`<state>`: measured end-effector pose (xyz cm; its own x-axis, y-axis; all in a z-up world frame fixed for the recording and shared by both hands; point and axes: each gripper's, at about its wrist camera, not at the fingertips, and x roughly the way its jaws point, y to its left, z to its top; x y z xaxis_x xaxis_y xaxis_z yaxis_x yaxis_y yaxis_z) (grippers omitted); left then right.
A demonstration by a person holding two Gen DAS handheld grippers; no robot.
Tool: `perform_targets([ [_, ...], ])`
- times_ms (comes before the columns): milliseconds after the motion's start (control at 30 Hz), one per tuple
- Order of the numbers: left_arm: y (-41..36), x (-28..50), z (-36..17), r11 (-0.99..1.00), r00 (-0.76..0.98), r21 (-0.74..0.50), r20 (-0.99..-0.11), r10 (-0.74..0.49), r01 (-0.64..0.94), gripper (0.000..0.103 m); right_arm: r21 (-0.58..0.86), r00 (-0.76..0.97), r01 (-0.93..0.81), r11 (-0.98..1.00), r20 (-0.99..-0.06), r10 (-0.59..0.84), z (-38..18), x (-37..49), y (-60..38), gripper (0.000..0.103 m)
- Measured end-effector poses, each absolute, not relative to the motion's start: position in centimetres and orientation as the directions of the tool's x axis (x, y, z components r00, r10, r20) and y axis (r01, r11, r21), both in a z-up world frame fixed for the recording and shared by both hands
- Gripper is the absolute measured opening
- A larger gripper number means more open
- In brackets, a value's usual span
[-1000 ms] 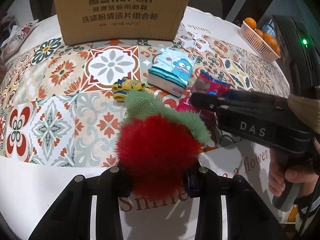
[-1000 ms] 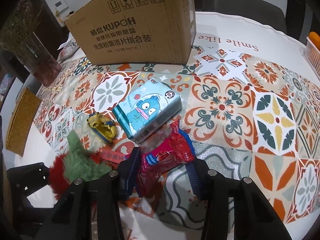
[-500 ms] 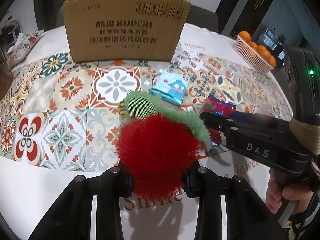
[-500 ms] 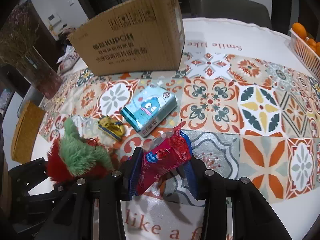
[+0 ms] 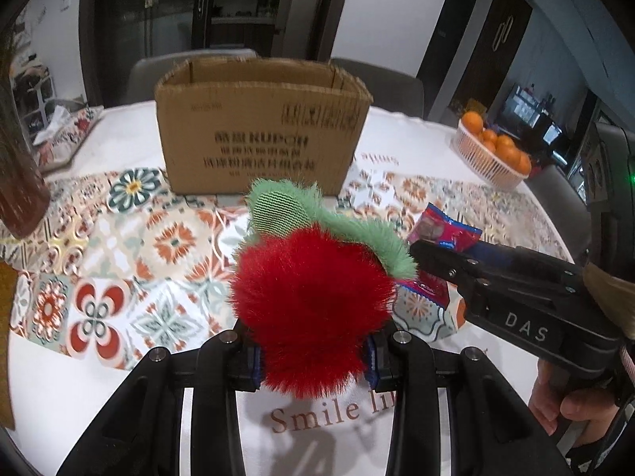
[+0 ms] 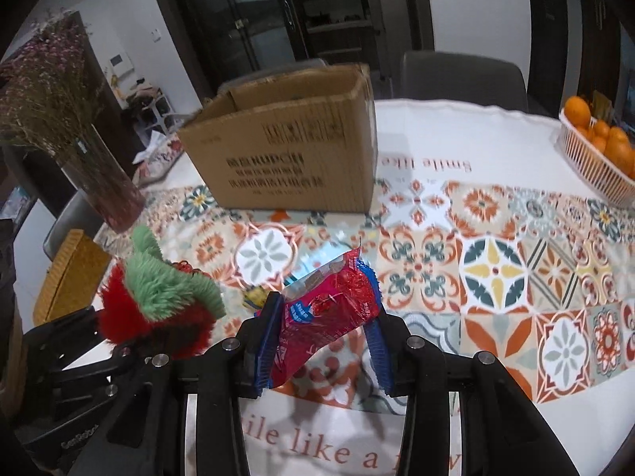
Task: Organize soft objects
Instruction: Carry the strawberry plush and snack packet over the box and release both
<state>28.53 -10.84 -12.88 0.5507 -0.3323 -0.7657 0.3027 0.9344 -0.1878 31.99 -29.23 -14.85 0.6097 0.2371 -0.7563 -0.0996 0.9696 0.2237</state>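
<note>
Left tool [image 5: 313,357] grasping red-green plush [image 5: 313,297]; right tool [image 6: 323,341] grasping red snack packet [image 6: 329,301]

The plush [image 5: 313,301] is long, fluffy red and green fur with a ribbed green patch. The packet [image 6: 329,309] is glossy, crinkled foil. The box [image 5: 258,131] is matt corrugated cardboard. The bench [image 6: 496,269] wears a smooth, faintly shiny patterned cloth. The basket [image 6: 595,166] looks like plastic mesh.

White walls here, dark glass-fronted cabinet [image 6: 278,12] behind, dark panelled door [image 5: 492,39] off to the side. Grey upholstered chairs [image 6: 460,75] ring the round surface [image 6: 456,127] with its white patterned-tile cloth. Indoor light, fairly dim.
</note>
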Motion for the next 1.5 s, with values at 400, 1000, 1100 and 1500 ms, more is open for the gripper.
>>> perform_targets([
  [400, -8.4, 29.0, -9.0, 0.935, 0.631, -0.174, -0.698, -0.339, 0.311, 0.036, 0.229, 0.68, -0.111, 0.967, -0.692, 0.242, -11.1, 32.1, -27.0, 0.042],
  [1000, -6.2, 31.2, -3.9, 0.932, 0.727, -0.121, -0.595, -0.343, 0.34, 0.036, 0.232, 0.781, -0.104, 0.967, -0.583, 0.224, -6.1, 33.3, -25.1, 0.042],
  [1100, -6.1, 31.8, -3.2, 0.933, 0.743, -0.108, -0.576, -0.341, 0.344, 0.036, 0.237, 0.794, -0.099, 0.967, -0.567, 0.22, -5.3, 33.8, -25.0, 0.042],
  [1500, -5.8, 34.8, -1.3, 0.934, 0.785, -0.075, -0.521, -0.336, 0.35, 0.036, 0.221, 0.836, -0.096, 0.97, -0.511, 0.2, -2.9, 36.3, -24.7, 0.042],
])
